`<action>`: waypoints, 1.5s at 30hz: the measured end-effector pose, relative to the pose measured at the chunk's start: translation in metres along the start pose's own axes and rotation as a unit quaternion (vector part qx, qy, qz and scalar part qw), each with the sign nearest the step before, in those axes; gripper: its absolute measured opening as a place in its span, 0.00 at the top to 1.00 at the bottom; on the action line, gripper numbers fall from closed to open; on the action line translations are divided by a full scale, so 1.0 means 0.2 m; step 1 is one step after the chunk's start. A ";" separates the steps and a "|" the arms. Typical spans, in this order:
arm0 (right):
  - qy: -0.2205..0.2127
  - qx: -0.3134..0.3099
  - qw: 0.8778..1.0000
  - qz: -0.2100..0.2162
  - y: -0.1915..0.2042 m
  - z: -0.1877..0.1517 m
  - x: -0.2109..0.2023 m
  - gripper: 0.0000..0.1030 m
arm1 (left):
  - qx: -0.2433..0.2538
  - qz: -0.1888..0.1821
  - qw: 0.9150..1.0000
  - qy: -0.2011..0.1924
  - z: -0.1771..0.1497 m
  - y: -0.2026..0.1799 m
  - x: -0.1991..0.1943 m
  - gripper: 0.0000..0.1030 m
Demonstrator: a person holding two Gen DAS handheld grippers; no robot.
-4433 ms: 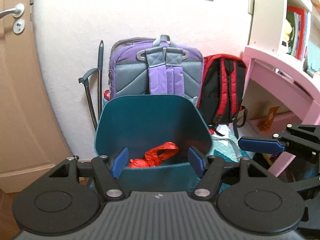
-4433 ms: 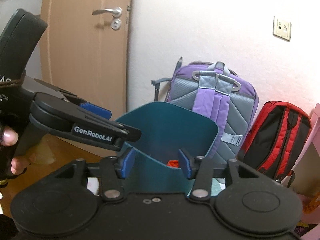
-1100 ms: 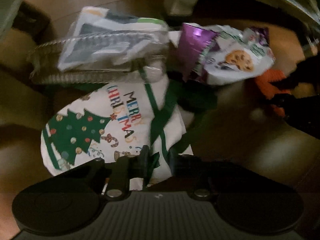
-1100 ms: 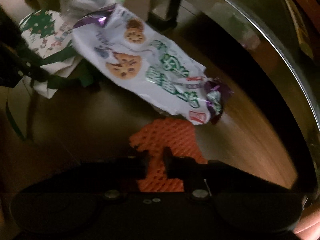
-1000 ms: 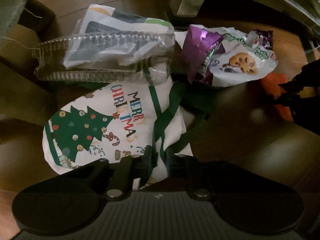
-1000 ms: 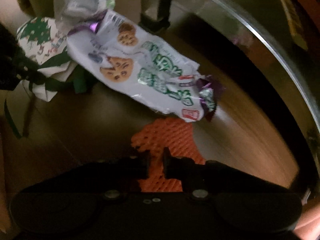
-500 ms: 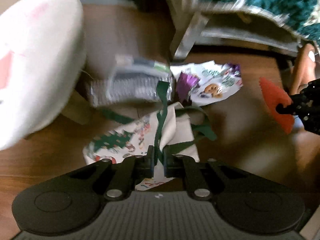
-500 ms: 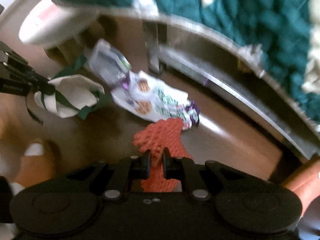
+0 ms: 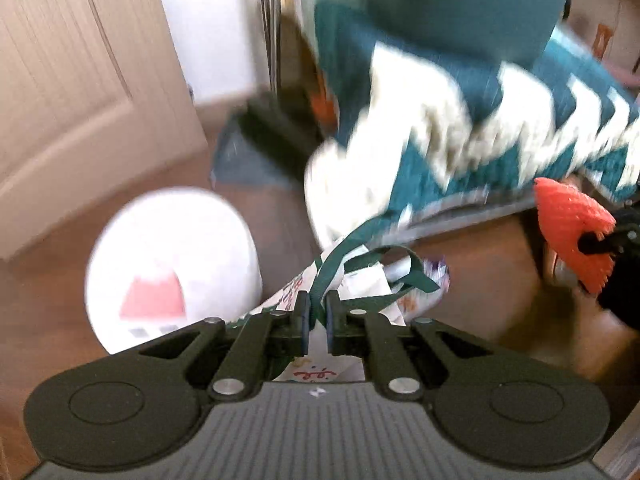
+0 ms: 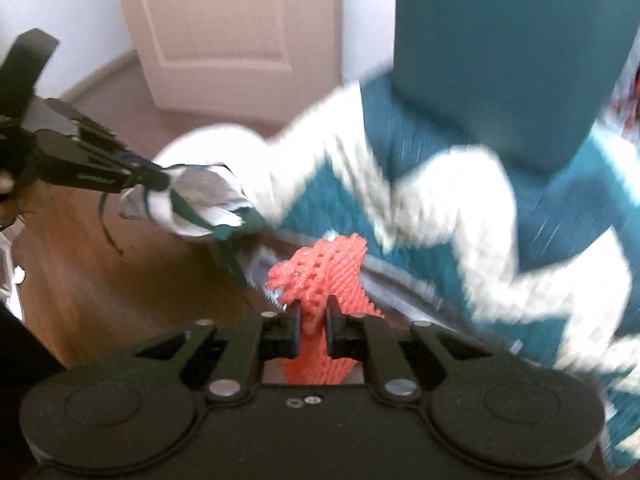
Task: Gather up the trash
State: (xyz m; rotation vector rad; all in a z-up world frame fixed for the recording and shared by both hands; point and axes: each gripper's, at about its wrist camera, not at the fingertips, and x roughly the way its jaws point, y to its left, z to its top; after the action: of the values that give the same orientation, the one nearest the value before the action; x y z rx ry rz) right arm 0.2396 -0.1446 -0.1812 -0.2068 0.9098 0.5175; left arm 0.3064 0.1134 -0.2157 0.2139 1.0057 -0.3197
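My left gripper (image 9: 315,316) is shut on the green ribbon handle of a white Christmas bag (image 9: 352,284), which hangs below it off the floor. From the right wrist view the same gripper (image 10: 160,178) and the dangling bag (image 10: 200,208) sit at the left. My right gripper (image 10: 314,326) is shut on an orange foam net (image 10: 324,272), which sticks up between its pads. That net (image 9: 572,224) also shows at the right edge of the left wrist view. The teal bin (image 10: 508,60) stands ahead, on a teal and white blanket (image 10: 440,220).
A white round container (image 9: 172,268) with a red mark stands on the wooden floor at the left. A pale door (image 9: 80,72) fills the left background, and a dark pole (image 9: 268,24) rises beside the blanket. Both views are blurred.
Both grippers have risen from the dark space under the furniture into the lit room, each carrying its item. The cookie wrapper and clear tray have dropped out of sight; the bin and blanket have come into view.
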 end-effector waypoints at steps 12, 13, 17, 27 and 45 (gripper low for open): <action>-0.180 -0.068 0.980 -0.044 -0.06 0.42 -0.88 0.90 | -0.024 0.042 0.980 -0.194 0.48 -0.14 -0.94 0.94; -0.189 -0.071 0.978 -0.048 -0.07 0.45 -0.92 0.90 | -0.023 0.046 0.977 -0.206 0.53 -0.17 -1.00 0.94; -0.224 -0.075 0.970 -0.062 -0.13 0.61 -1.12 0.90 | -0.018 0.058 0.966 -0.253 0.71 -0.27 -1.24 0.94; -0.270 -0.033 0.959 -0.075 -0.38 0.89 -1.30 0.90 | -0.003 0.074 0.938 -0.340 1.21 -0.49 -1.73 0.94; -0.208 0.031 0.975 -0.076 -0.69 1.04 -0.85 0.79 | -0.041 0.023 0.961 -0.272 1.47 -0.69 -1.19 0.96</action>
State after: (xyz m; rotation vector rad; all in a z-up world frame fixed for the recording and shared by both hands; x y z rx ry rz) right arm 0.3701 -0.2403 0.0744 -0.1045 0.4957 0.3697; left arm 0.3721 -0.0708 0.1367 0.0650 0.4671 -0.2729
